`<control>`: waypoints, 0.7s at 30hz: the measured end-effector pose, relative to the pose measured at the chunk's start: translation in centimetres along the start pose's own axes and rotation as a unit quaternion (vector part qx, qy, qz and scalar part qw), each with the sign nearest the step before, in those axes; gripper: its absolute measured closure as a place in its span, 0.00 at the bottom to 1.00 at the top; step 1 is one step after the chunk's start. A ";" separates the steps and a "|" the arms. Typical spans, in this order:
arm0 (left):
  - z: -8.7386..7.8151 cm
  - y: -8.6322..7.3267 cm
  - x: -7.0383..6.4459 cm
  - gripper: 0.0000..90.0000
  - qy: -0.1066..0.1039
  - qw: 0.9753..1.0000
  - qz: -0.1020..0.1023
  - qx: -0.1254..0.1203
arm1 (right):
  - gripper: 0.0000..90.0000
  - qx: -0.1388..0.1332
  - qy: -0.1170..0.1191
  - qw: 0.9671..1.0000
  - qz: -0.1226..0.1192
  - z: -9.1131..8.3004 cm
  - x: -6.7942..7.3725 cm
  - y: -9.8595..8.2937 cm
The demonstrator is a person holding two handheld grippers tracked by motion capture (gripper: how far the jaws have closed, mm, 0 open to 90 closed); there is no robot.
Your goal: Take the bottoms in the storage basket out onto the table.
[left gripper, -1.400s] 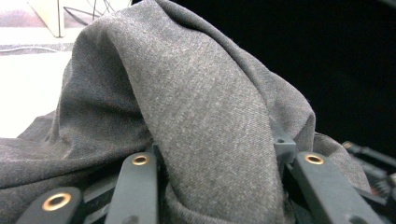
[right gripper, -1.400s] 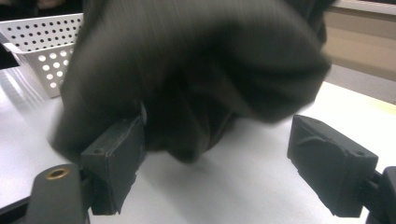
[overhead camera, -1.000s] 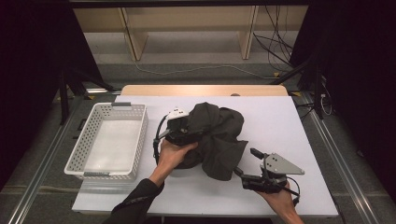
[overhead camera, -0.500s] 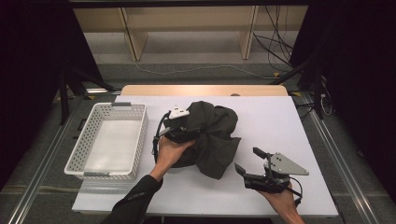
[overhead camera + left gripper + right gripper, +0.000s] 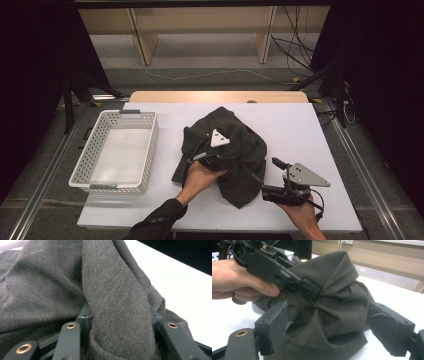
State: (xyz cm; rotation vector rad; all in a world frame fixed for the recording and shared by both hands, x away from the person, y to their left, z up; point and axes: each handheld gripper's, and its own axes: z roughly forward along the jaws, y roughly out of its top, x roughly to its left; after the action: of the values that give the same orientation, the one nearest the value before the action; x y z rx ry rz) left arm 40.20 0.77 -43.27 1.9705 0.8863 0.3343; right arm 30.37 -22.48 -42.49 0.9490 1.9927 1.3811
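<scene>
The left gripper [image 5: 212, 157] pinches a fold of the dark cloth [image 5: 227, 150], bunched mid-table beside the basket [image 5: 117, 150]. The right gripper [image 5: 267, 187] waits at the cloth's near edge, jaws spread. With so little fabric caught, I reckon a tug could pull the fold free, or the loose bulk could snag the basket rim.

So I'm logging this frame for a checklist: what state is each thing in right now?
Dark garment: crumpled in a heap on the table, partly lifted.
Left gripper: shut on a fold of the garment.
Right gripper: jaws open, either side of the garment's edge.
White basket: upright, empty.
</scene>
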 end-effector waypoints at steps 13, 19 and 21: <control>-2.0 1.7 2.3 0.34 -0.039 0.998 -0.031 0.049 | 0.22 0.002 -0.001 1.000 -0.006 0.0 0.1 0.0; -4.8 3.2 2.7 0.26 -0.038 0.997 -0.043 0.048 | 0.22 0.006 -0.002 1.000 -0.005 0.2 -0.1 -0.1; -6.1 3.6 2.9 0.23 -0.036 0.998 -0.051 0.026 | 0.22 0.002 -0.001 1.000 -0.005 0.0 -0.1 -0.1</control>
State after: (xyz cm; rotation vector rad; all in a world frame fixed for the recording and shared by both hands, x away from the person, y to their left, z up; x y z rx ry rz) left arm 40.57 5.52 -37.29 1.9635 0.9529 0.1826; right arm 30.42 -22.53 -42.57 0.9392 1.9965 1.3710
